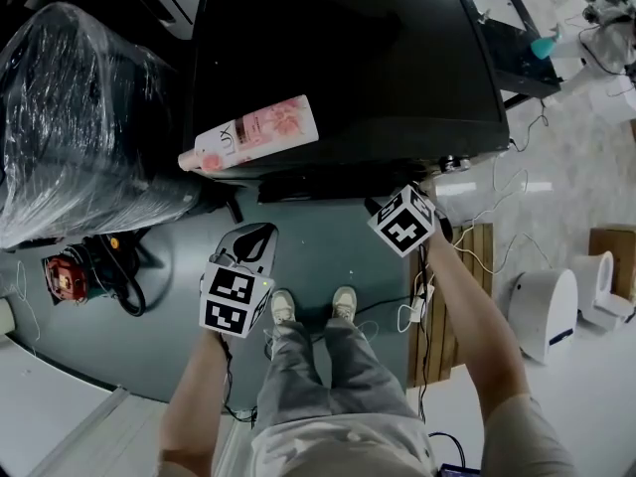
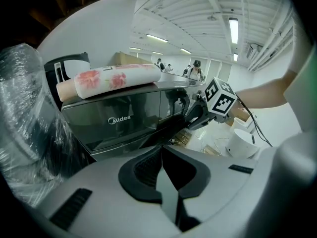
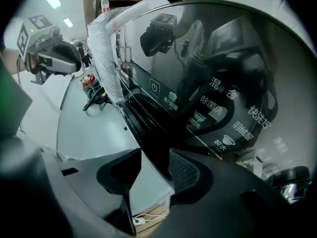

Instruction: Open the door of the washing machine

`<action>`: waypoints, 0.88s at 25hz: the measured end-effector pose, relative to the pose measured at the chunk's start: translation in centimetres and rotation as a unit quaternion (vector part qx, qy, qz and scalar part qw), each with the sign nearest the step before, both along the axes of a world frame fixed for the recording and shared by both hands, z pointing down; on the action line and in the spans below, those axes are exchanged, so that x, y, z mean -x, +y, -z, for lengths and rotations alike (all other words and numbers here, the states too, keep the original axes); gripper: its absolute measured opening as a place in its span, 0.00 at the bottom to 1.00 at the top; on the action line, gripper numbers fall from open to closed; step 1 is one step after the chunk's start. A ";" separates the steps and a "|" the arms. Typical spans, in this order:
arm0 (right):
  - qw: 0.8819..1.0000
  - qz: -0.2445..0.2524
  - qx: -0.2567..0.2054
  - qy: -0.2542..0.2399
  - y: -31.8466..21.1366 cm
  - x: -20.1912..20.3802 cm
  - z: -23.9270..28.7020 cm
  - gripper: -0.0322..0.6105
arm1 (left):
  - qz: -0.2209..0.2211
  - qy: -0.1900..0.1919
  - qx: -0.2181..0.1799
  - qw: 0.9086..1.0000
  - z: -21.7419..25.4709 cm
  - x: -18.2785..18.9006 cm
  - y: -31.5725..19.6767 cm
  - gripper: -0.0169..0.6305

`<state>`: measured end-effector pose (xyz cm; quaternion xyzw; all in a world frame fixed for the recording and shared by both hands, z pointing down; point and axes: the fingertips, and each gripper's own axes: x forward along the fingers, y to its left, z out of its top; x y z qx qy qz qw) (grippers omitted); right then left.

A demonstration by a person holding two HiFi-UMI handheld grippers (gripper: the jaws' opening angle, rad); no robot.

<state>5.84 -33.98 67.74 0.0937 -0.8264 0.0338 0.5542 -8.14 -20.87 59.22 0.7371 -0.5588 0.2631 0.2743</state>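
The black washing machine (image 1: 348, 58) stands in front of me, with a pink LUX bottle (image 1: 253, 132) lying on its top. My right gripper (image 1: 388, 207) reaches down to the machine's front at its right end. In the right gripper view its jaws (image 3: 154, 155) stand open, and the dark edge under the glossy control panel (image 3: 223, 118) runs between them. I cannot tell whether a pad touches it. My left gripper (image 1: 266, 232) hangs over the floor in front of the machine (image 2: 124, 118), apart from it. Its tips (image 2: 162, 150) meet with nothing between them.
A plastic-wrapped bulky object (image 1: 79, 117) stands left of the machine. A red tool with cables (image 1: 65, 276) lies on the floor below it. To the right are a wooden board (image 1: 477, 256), loose cables and white bins (image 1: 542, 311). The person's shoes (image 1: 313, 306) are on the grey floor.
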 end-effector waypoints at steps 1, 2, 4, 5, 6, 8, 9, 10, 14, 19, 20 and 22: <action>1.000 0.001 0.001 0.003 0.0 0.0 -0.1 0.36 | 0.000 0.001 0.001 1.000 -0.1 0.0 0.1 0.06; 1.000 0.001 0.003 0.005 0.0 -0.1 -0.1 0.36 | 0.001 0.002 0.002 1.000 -0.3 -0.1 0.2 0.06; 1.000 -0.005 0.006 0.005 -0.1 0.0 0.0 0.36 | 0.001 0.004 0.004 1.000 -0.6 -0.1 0.4 0.06; 1.000 -0.009 0.005 0.005 -0.1 0.0 0.0 0.36 | 0.002 0.005 0.006 1.000 -0.8 -0.2 0.5 0.06; 1.000 -0.013 0.003 0.006 0.0 0.0 0.0 0.36 | 0.002 0.007 0.007 1.000 -1.0 -0.3 0.6 0.06; 1.000 -0.018 0.000 0.010 0.4 -0.1 0.0 0.35 | 0.001 0.010 0.008 1.000 -1.2 -0.5 0.8 0.06; 1.000 -0.021 0.003 0.012 0.7 -0.3 0.0 0.35 | -0.001 0.012 0.008 1.000 -1.3 -0.7 1.0 0.06; 1.000 -0.025 0.008 0.012 1.1 -0.5 0.0 0.35 | -0.004 0.012 0.009 1.000 -1.4 -0.9 1.2 0.06; 0.999 -0.047 0.014 0.011 3.1 -1.3 0.0 0.35 | -0.017 0.009 0.018 1.000 -2.0 -1.2 2.6 0.06; 0.997 -0.077 0.030 0.008 6.1 -2.2 -0.2 0.34 | -0.012 0.010 0.031 0.999 -3.0 -1.2 5.1 0.06; 0.996 -0.081 0.034 0.009 6.8 -2.3 -0.3 0.34 | -0.011 0.011 0.034 0.999 -3.1 -1.3 5.7 0.06; 0.995 -0.089 0.041 0.009 8.2 -2.5 -0.3 0.33 | -0.009 0.014 0.038 0.999 -3.4 -1.6 6.8 0.06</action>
